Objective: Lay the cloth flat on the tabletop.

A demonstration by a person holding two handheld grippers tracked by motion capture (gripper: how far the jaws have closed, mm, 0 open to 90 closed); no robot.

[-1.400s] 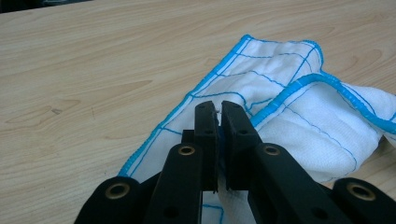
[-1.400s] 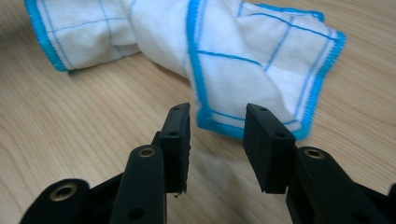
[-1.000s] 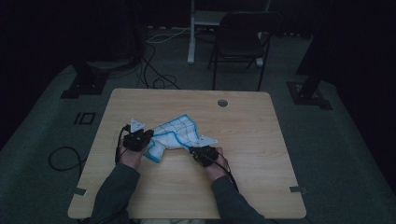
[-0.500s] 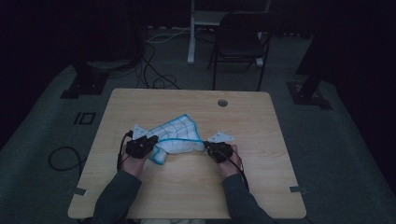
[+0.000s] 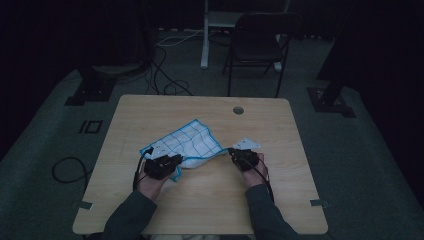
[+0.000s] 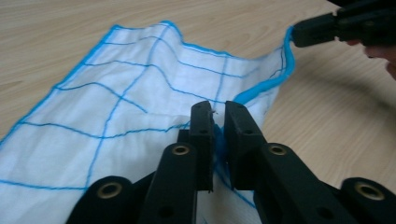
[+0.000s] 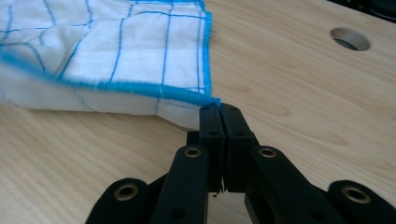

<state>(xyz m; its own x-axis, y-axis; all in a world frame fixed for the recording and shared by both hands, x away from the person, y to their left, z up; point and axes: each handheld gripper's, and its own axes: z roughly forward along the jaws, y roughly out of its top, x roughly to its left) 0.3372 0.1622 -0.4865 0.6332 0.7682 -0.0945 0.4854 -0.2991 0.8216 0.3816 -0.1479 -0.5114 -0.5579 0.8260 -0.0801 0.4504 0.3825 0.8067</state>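
Note:
A white cloth with a blue grid and blue hem (image 5: 187,145) lies on the wooden table (image 5: 210,210), stretched between both hands. My left gripper (image 5: 175,161) is at the cloth's near left edge. In the left gripper view its jaws (image 6: 218,112) have just been opening; a narrow gap shows, with the cloth (image 6: 116,107) hem loose between them. My right gripper (image 5: 232,152) is shut on the cloth's right corner, and in the right gripper view the jaws (image 7: 219,109) meet on the blue hem of the cloth (image 7: 116,56). The right gripper (image 6: 299,36) also appears far off, pinching that corner.
A round cable hole (image 5: 238,110) is in the table near its far edge, also seen as a hole (image 7: 350,38). A dark chair (image 5: 260,45) stands behind the table. Cables (image 5: 65,170) lie on the floor at left.
My right hand has moved right with the cloth corner, drawing the cloth out flatter. My left hand has shifted toward the near edge and its jaws have parted slightly.

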